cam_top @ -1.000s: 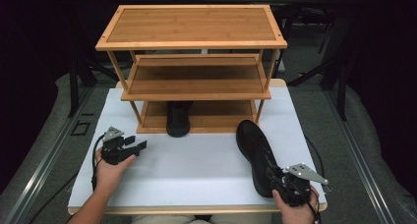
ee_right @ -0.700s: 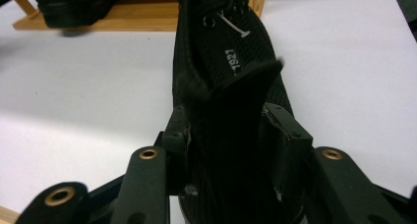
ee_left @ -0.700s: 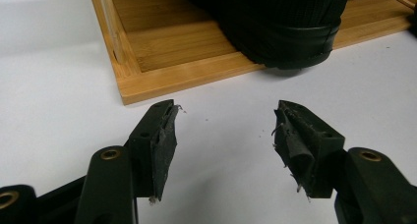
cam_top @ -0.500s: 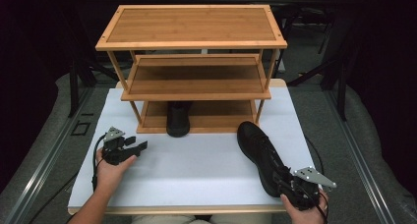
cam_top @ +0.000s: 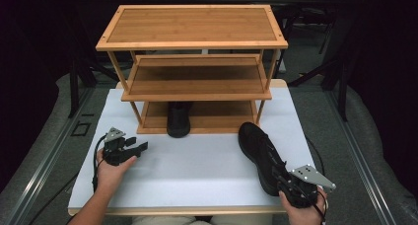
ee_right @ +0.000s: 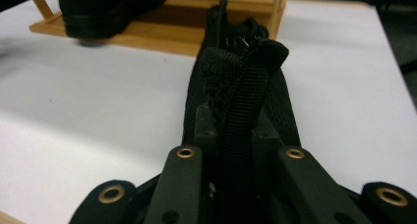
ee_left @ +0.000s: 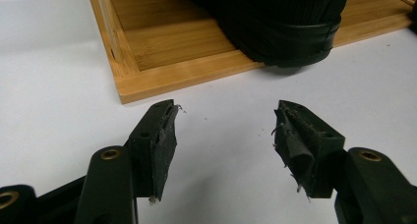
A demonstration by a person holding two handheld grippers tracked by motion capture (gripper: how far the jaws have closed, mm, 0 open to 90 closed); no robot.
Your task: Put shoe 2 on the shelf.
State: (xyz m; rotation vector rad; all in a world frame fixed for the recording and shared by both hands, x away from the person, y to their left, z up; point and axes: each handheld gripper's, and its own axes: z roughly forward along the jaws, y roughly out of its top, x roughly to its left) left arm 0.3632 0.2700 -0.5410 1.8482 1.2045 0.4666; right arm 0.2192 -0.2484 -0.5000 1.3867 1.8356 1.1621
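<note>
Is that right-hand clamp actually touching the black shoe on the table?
Touching. In the right gripper view, the right gripper has its jaws closed on the heel strap of the black shoe.

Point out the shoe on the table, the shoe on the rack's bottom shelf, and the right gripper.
Shoe on the table (cam_top: 259, 153): high view, on its laced upper.
Shoe on the bottom shelf (cam_top: 178, 121): high view, on its top near the heel.
Right gripper (ee_right: 235, 135): right gripper view, between its jaws, closed on the table shoe's heel strap.

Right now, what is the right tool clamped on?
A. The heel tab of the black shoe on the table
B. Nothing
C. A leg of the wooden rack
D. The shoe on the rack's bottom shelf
A: in the right gripper view the right tool has just been closing, and its jaws pinch the heel tab of the black shoe lying on the white table.
</note>
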